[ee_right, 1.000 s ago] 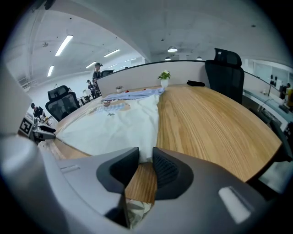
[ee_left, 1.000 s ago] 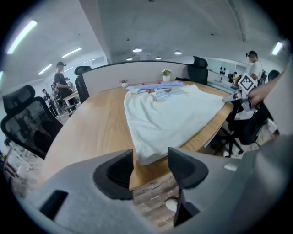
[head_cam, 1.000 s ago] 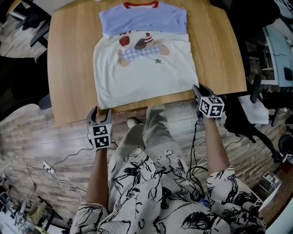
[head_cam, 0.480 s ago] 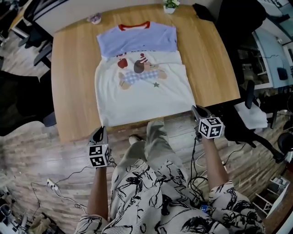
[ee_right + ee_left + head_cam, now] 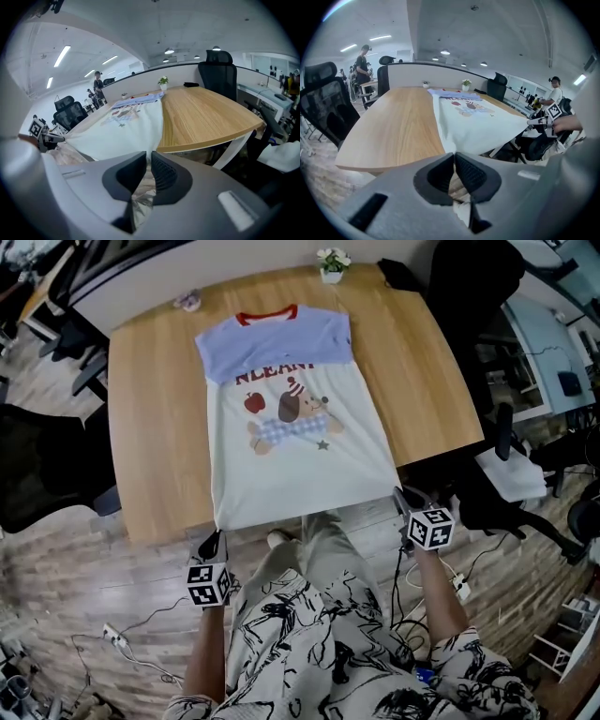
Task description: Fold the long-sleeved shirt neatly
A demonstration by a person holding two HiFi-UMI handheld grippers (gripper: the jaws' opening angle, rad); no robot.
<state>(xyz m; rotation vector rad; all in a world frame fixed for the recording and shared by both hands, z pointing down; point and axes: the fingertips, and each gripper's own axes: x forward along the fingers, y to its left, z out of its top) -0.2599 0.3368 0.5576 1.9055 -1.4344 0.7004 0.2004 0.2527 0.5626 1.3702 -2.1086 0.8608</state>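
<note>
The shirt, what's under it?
The wooden table lies under the shirt; its hem overhangs the near edge, pinched by the left gripper and right gripper. The tabletop beneath is covered.

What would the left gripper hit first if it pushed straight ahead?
The left gripper is shut on the white-and-blue printed shirt; beyond that, probably the light wooden table's near edge, depth unclear.

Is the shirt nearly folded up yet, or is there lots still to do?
Only just started. Done: the shirt lies flat on the table, picture up, with no sleeves sticking out sideways. In hand: the left gripper and right gripper each pinch a bottom corner, with the hem stretched off the near table edge; the right jaws have just been closing on it. Left: folding the body up; no such fold shows yet.
</note>
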